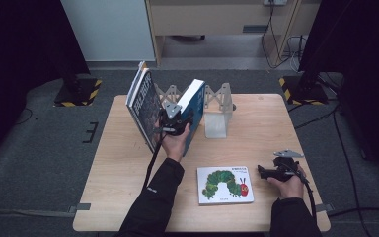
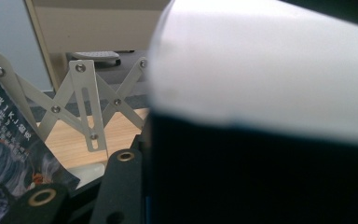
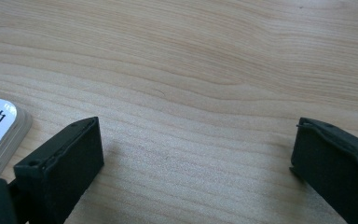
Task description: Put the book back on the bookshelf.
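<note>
**Q:** High view — what occupies the bench [image 1: 128, 197]?

**A:** Left tool [image 1: 175, 123] sits at the near edge of a blue-covered book [image 1: 196, 101], which stands upright near the far middle of the bench, page block facing the camera. A dark-covered book [image 1: 143, 103] leans just to its left, tilted away from it at the top. Behind and to the right stands a white expanding book rack [image 1: 217, 111], its lattice arms spreading behind both books. A caterpillar picture book [image 1: 224, 184] lies flat near the front edge. Right tool [image 1: 271, 173] rests on the bench just right of that picture book, apart from it.

**Q:** Left gripper view — how does the left tool stand?

**A:** The blue-covered book [image 2: 261, 140] is seen very close, white pages above and dark cover below, with a black jaw tight against its left face. The tool is closed on this book at a middling width. The lattice of the rack [image 2: 86, 100] shows beyond, and the dark-covered book [image 2: 9, 149] at the left edge.

**Q:** Right gripper view?

**A:** Right tool [image 3: 196, 158] has its jaws wide apart — bare bench wood [image 3: 191, 70] between them, nothing held. A corner of the picture book [image 3: 0, 126] lies at the left, just beside the left jaw.
</note>
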The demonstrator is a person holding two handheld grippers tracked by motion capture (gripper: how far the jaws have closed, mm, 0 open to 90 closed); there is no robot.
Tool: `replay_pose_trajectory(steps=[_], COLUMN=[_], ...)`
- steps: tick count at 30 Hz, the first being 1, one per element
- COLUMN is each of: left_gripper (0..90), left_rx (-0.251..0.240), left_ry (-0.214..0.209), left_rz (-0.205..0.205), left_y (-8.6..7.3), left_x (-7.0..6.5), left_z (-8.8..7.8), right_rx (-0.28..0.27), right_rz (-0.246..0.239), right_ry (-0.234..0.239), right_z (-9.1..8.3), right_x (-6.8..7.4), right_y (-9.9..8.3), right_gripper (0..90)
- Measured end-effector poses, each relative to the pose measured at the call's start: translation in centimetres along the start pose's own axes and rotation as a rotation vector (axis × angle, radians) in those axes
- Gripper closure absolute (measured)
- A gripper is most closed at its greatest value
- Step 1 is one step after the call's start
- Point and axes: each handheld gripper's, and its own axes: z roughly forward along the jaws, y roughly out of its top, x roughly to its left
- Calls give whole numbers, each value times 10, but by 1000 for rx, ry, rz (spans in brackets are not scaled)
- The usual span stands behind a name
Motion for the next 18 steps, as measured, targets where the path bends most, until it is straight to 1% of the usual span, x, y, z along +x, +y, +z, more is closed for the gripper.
replay_pose_trajectory(steps=[4,7,11,13,16,17,18], left_gripper=[583,584,591,592,595,595,595], left_rx=[2,-4,-7,-5,3,7,7], left_ry=[20,30,38,45,63,73,73], left_rz=[-7,-18,-38,-40,-25,-6,-6], left_y=[2,3,3,4,5,6,6], left_x=[-5,-5,1,4,5,5,5], left_z=[7,10,10,9,6,4,4], right_rx=[2,0,1,1,1,1,1], right_rz=[0,0,4,2,3,3,3], right_ry=[1,0,0,0,0,0,0], right_z=[0,0,0,0,0,0,0], right_x=[0,0,0,0,0,0,0], right_y=[0,0,0,0,0,0,0], right_gripper=[24,24,24,24,23,23,23])
